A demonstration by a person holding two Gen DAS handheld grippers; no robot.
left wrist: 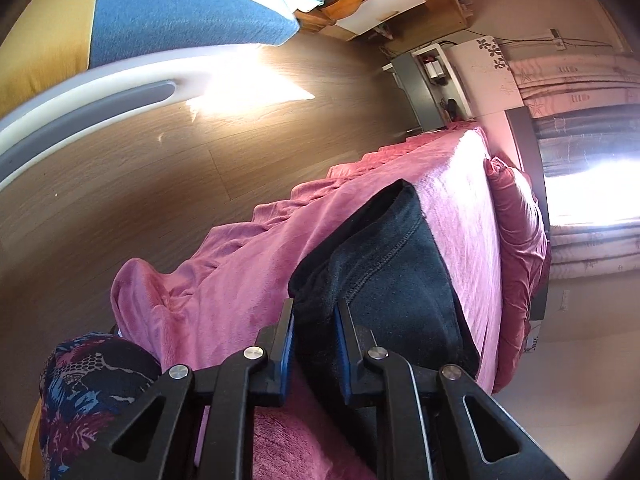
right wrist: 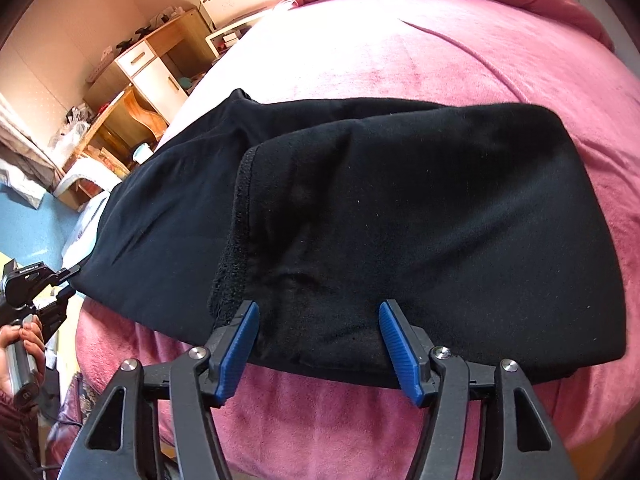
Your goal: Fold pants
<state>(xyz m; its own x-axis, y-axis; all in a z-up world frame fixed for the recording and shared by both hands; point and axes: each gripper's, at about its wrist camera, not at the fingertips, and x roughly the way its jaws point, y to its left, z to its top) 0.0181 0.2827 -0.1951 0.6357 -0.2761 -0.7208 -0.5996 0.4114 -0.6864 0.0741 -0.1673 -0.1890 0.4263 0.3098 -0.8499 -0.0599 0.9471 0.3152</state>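
Black pants [right wrist: 400,208] lie partly folded on a pink bed cover [right wrist: 460,48], one layer lapped over the other. My right gripper [right wrist: 318,312] is open, its blue pads [right wrist: 400,344] wide apart above the near edge of the folded layer, holding nothing. In the left wrist view my left gripper [left wrist: 314,312] is closed on a bunched edge of the black pants [left wrist: 384,256], its blue pads [left wrist: 287,344] pressing the cloth. The left gripper also shows at the left edge of the right wrist view [right wrist: 36,280], at the pants' far end.
The bed [left wrist: 448,184] has a dark pink pillow [left wrist: 520,216] at its head. A wooden floor [left wrist: 160,160] runs beside it. Wooden desks with white drawers [right wrist: 140,68] and a blue and yellow mat [left wrist: 168,12] stand beyond. A patterned cloth [left wrist: 88,384] is near the left gripper.
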